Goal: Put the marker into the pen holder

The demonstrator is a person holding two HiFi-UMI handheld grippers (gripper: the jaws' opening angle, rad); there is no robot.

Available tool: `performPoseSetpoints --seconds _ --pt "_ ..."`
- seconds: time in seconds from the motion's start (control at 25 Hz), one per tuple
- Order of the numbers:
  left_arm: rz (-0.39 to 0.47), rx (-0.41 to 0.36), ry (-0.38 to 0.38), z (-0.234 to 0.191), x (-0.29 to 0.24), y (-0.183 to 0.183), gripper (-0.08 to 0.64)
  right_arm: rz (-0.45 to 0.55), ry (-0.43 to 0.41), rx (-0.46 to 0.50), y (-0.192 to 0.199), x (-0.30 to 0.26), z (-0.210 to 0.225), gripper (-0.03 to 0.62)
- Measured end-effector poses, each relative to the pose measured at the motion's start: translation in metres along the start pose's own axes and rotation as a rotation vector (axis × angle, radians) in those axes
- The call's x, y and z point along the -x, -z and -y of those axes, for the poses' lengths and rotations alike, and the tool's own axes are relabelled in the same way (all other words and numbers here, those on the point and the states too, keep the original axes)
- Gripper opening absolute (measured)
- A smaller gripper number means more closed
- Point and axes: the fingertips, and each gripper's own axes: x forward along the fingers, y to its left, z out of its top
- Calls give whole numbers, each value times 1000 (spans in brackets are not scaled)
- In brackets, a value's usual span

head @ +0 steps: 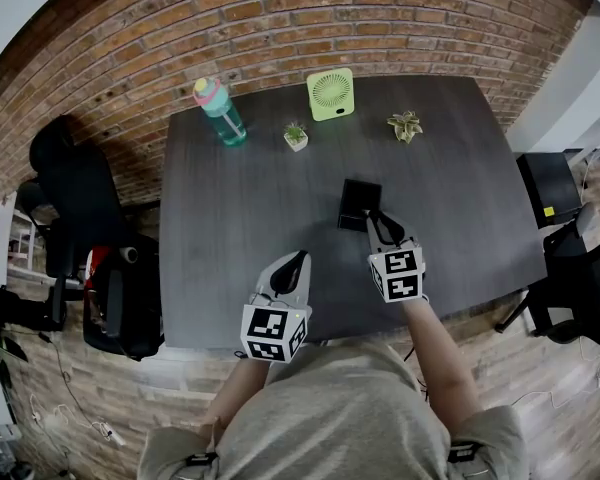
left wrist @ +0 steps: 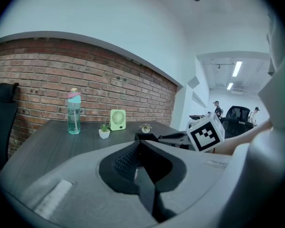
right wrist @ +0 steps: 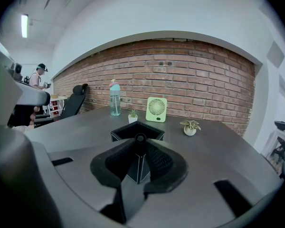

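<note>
A black square pen holder [head: 360, 202] stands open-topped near the middle of the dark grey table [head: 230, 218]. My right gripper [head: 378, 224] sits right at its near side, shut on a black marker [right wrist: 140, 139]. In the right gripper view the marker's round end sticks out between the jaws, just in front of the pen holder [right wrist: 137, 128]. My left gripper [head: 298, 260] hangs over the table's front edge, to the left of the holder, shut with nothing in it. From the left gripper view [left wrist: 140, 148] the holder [left wrist: 145, 137] and the right gripper's marker cube [left wrist: 206, 132] show ahead.
Along the table's far side stand a teal water bottle [head: 220, 111], a small potted plant [head: 296, 136], a green desk fan [head: 331, 94] and a second plant [head: 405, 126]. A black office chair [head: 80, 198] is at the left, another chair [head: 580, 288] at the right.
</note>
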Motion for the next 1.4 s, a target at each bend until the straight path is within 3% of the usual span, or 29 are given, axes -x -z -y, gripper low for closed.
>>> performPoseSetpoints --seconds 0.68,1.4 --pt "12 -13 24 3 37 1 17 21 45 -12 -3 35 -15 71" --pt "51 -44 90 14 101 -4 17 220 49 -42 -62 149 -93 57"
